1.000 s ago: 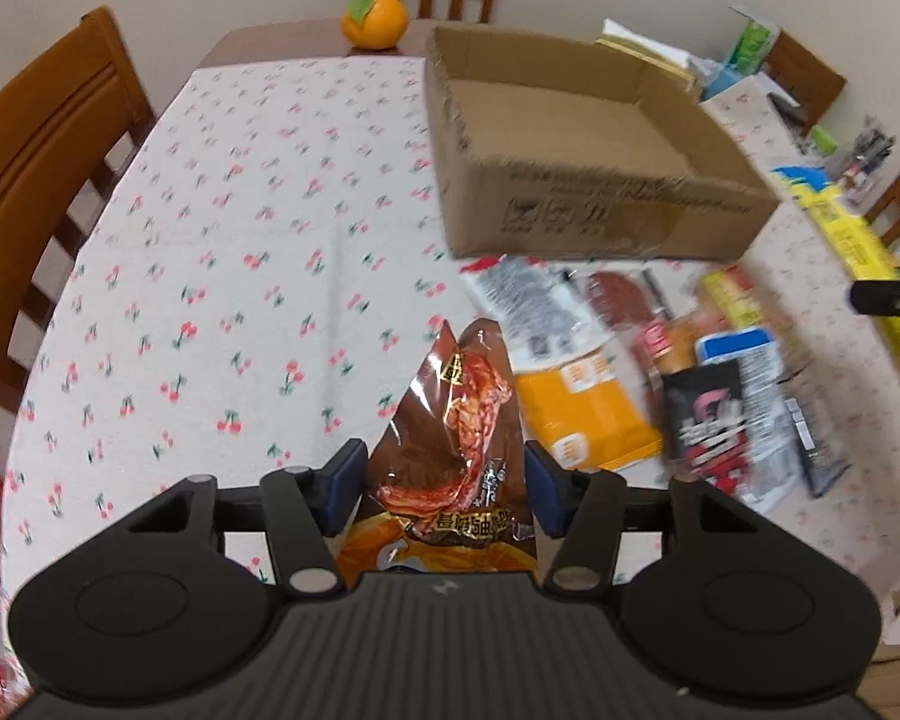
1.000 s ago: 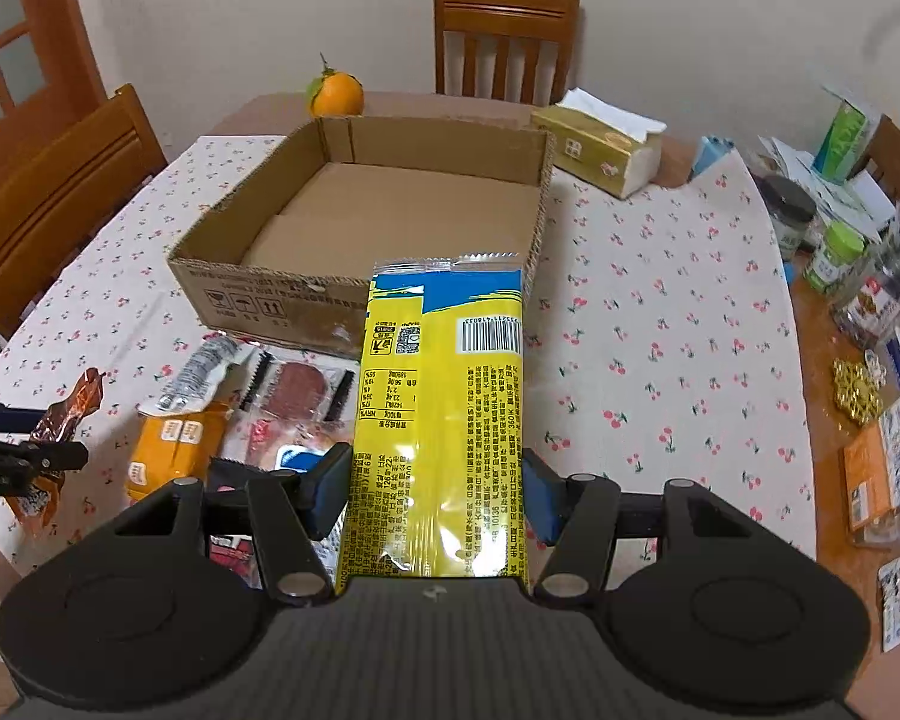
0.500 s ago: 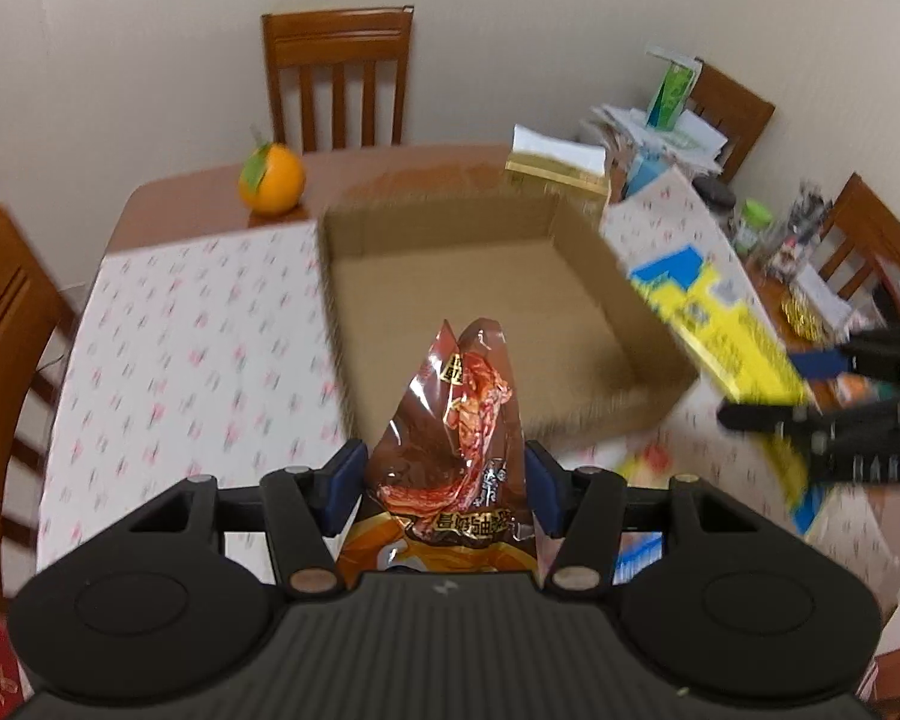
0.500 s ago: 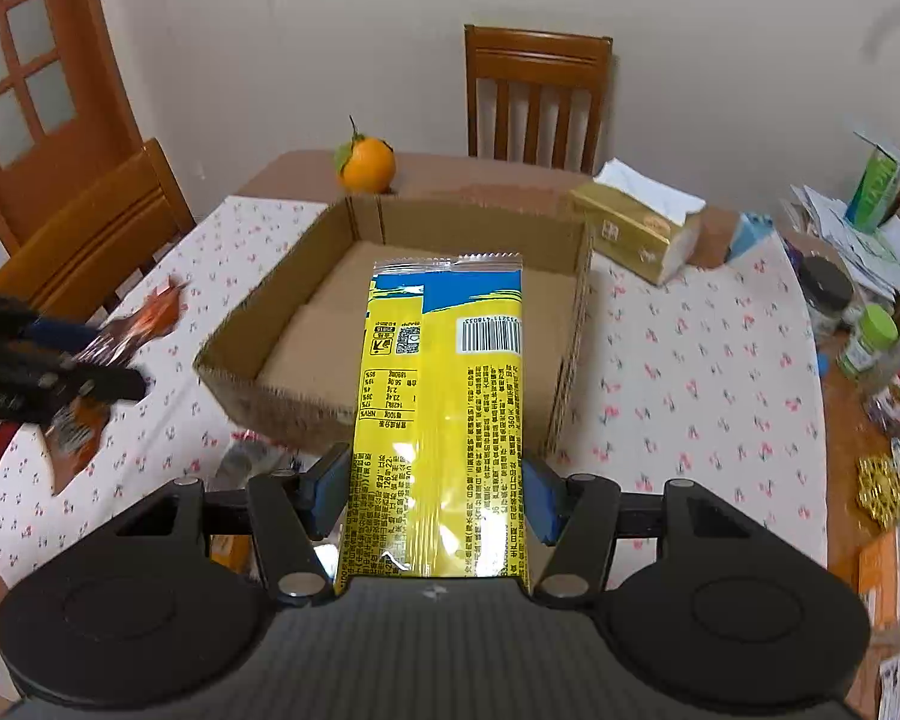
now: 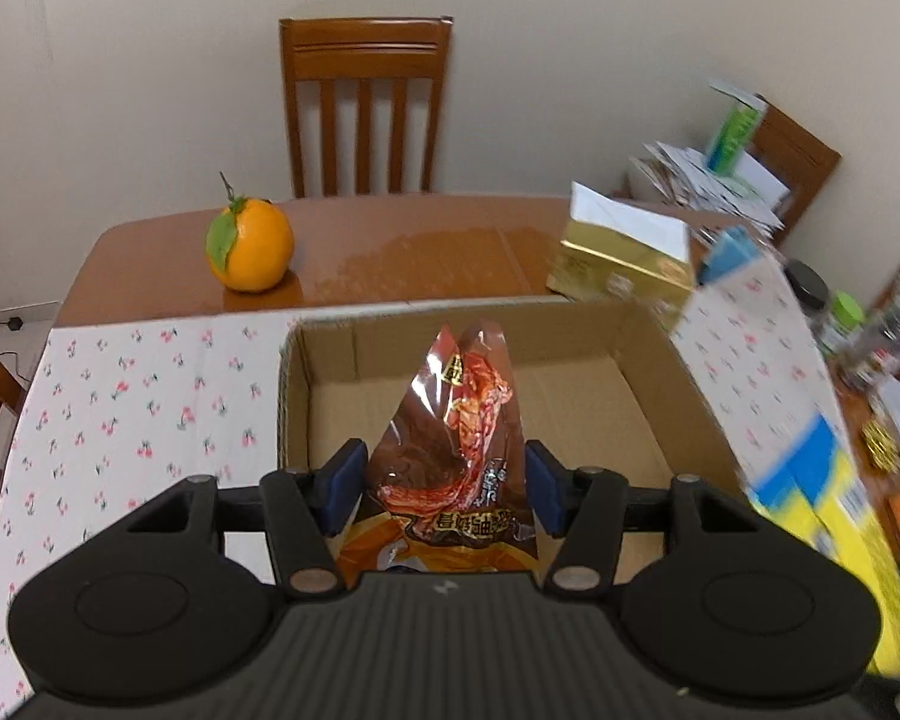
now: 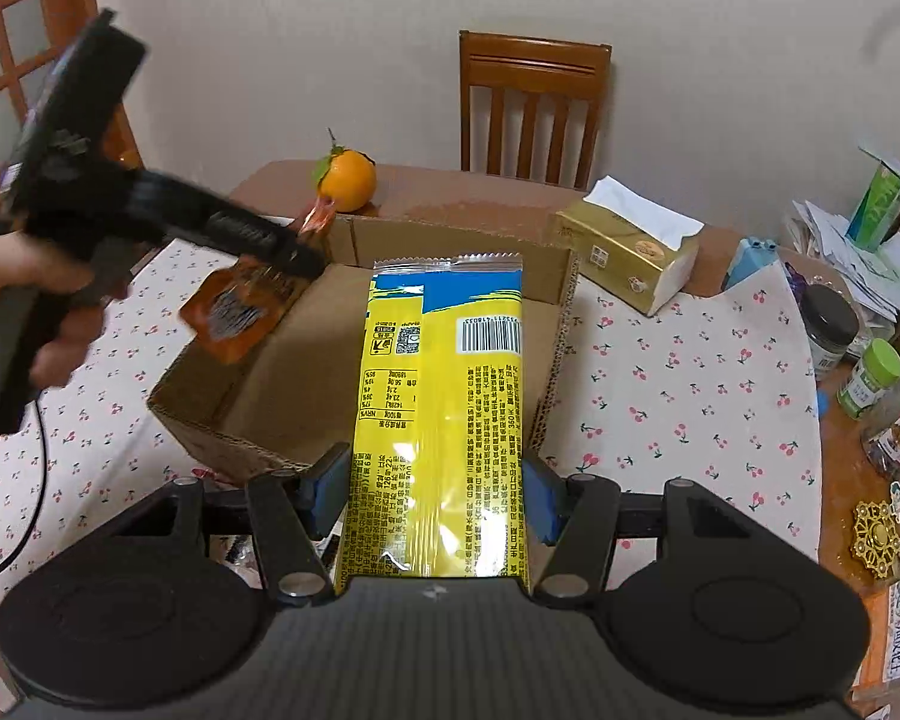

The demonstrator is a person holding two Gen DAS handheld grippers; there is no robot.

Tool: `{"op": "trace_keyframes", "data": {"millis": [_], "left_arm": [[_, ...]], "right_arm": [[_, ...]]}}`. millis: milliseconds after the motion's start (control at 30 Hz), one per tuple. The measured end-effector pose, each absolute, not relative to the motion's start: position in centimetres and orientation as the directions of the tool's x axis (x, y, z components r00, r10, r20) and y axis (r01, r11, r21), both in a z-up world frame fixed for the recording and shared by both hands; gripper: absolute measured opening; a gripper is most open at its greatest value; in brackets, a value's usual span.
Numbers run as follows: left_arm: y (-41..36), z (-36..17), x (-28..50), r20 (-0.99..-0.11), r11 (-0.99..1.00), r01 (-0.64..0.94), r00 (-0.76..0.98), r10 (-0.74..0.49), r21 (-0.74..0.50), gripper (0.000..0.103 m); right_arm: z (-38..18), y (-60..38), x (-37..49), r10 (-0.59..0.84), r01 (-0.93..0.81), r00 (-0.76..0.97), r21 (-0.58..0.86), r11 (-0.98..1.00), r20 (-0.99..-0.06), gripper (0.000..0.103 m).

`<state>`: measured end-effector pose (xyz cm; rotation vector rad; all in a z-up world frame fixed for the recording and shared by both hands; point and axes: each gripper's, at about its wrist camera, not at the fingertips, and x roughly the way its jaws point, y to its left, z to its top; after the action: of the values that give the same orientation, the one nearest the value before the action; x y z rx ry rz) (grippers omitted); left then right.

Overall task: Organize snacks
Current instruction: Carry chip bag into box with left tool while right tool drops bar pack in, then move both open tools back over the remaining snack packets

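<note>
left wrist view shows the left gripper (image 5: 444,483) over the cardboard box (image 5: 678,360), its jaws opening around a brown snack pouch (image 5: 459,450) that is between the pads and hangs above the box's left half. by my reading the step in hand is the drop into the box; the next move calls for letting the pouch fall clear, then pulling the fingers up without catching the near wall.

from the right wrist, the right gripper (image 6: 432,492) holds a long yellow snack packet (image 6: 444,420) pinched at both sides, its far end reaching over the box's near edge. it looks due to go in next, laid flat along the right half.

the box floor shows bare cardboard; nothing is inside it yet. an orange (image 5: 249,252) and a tissue box (image 6: 627,255) stand on the table beyond the box's far edge.
</note>
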<state>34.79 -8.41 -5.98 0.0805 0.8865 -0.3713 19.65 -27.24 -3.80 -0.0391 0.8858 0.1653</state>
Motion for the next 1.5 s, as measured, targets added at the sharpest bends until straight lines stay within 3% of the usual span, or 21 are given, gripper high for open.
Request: {"op": "trace_keyframes", "data": {"millis": [33,67,233,367,633,967,1067,1133,1200,1500], "left_arm": [[-8.5,-6.3,35.2,-0.771,0.942,0.331,0.584,-0.255,-0.061,0.074],[-8.5,-6.3,35.4,-0.767,0.947,0.318,0.595,-0.24,-0.05,0.08],[-6.9,-5.6,33.5,-0.744,0.947,0.313,0.618,-0.256,-0.066,0.082],[-5.1,-4.1,29.4,-0.703,0.946,0.323,0.667,-0.246,-0.025,0.092],[-1.9,-3.1,19.8,-0.67,0.964,0.264,0.721,-0.176,0.03,0.097],[1.8,-4.2,13.6,-0.677,0.987,0.134,0.735,-0.04,0.087,0.097],[2.8,-4.1,12.4,-0.673,0.992,0.1,0.739,-0.018,0.083,0.097],[3.3,-4.2,11.9,-0.676,0.992,0.093,0.737,-0.012,0.085,0.097],[3.6,-4.3,11.5,-0.678,0.992,0.091,0.735,-0.004,0.093,0.097],[3.1,-4.8,11.4,-0.663,0.979,0.164,0.748,-0.041,0.125,0.097]], "right_arm": [[-3.8,-27.4,19.8,0.127,-0.158,0.621,0.036,0.987,-0.773,0.063],[-3.9,-27.4,19.9,0.126,-0.156,0.621,0.036,0.987,-0.774,0.063],[-4.2,-27.7,20.5,0.125,-0.146,0.615,0.043,0.988,-0.779,0.063],[-4.3,-27.4,21.2,0.124,-0.151,0.613,0.038,0.988,-0.781,0.063],[-4.6,-25.8,25.0,0.142,-0.179,0.61,0.04,0.983,-0.78,0.063],[-8.4,-23.0,32.0,0.083,-0.183,0.566,-0.027,0.983,-0.82,0.063],[-9.2,-22.3,33.3,0.053,-0.161,0.57,-0.048,0.986,-0.82,0.077],[-9.0,-21.9,33.2,0.054,-0.165,0.583,-0.053,0.985,-0.811,0.094],[-8.5,-21.6,32.5,0.063,-0.176,0.605,-0.056,0.983,-0.793,0.103],[-5.1,-19.6,26.1,0.063,-0.218,0.663,-0.112,0.969,-0.746,0.103]]}}
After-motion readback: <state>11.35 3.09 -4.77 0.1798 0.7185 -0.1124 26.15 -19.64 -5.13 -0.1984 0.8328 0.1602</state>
